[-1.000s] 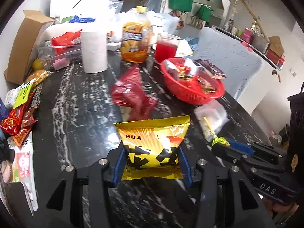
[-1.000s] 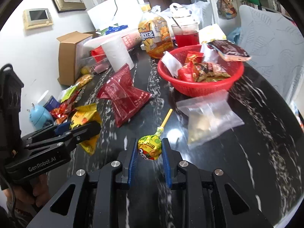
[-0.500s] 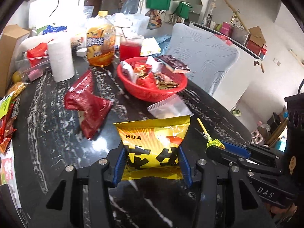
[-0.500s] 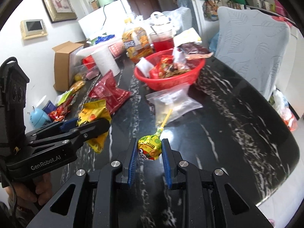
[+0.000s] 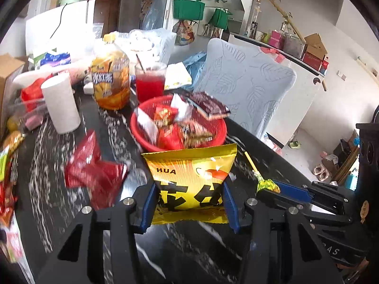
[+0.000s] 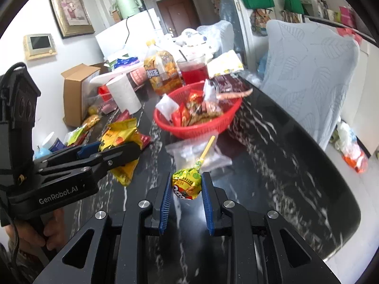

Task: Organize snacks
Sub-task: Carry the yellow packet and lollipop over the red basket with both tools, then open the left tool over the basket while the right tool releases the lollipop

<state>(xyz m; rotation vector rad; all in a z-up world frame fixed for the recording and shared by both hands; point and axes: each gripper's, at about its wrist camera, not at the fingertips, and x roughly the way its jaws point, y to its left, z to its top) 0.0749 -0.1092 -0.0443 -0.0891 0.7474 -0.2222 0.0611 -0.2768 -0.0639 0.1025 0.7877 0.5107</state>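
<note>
My left gripper (image 5: pixel 188 203) is shut on a yellow snack bag (image 5: pixel 189 179) and holds it above the black marble table (image 5: pixel 47 177). The same yellow bag (image 6: pixel 120 142) and the left gripper (image 6: pixel 111 152) show at the left of the right wrist view. My right gripper (image 6: pixel 186 189) is shut on a yellow-wrapped lollipop (image 6: pixel 187 184), whose stick points toward the red basket (image 6: pixel 189 130). In the left wrist view the lollipop (image 5: pixel 266 184) sits in the right gripper (image 5: pixel 274 187) at the right. The red basket (image 5: pixel 220 127) holds several snack packets.
A red snack bag (image 5: pixel 94 172) and a clear bag (image 6: pixel 189 151) lie on the table before the basket. A paper roll (image 5: pixel 61 104), an orange drink bottle (image 5: pixel 111 82) and a red drink cup (image 5: pixel 150 85) stand behind. More packets (image 5: pixel 7 165) lie left. A covered chair (image 6: pixel 308 75) is right.
Both grippers have risen and moved toward the red basket, each carrying its snack. The basket now looks closer and more central in both views.
</note>
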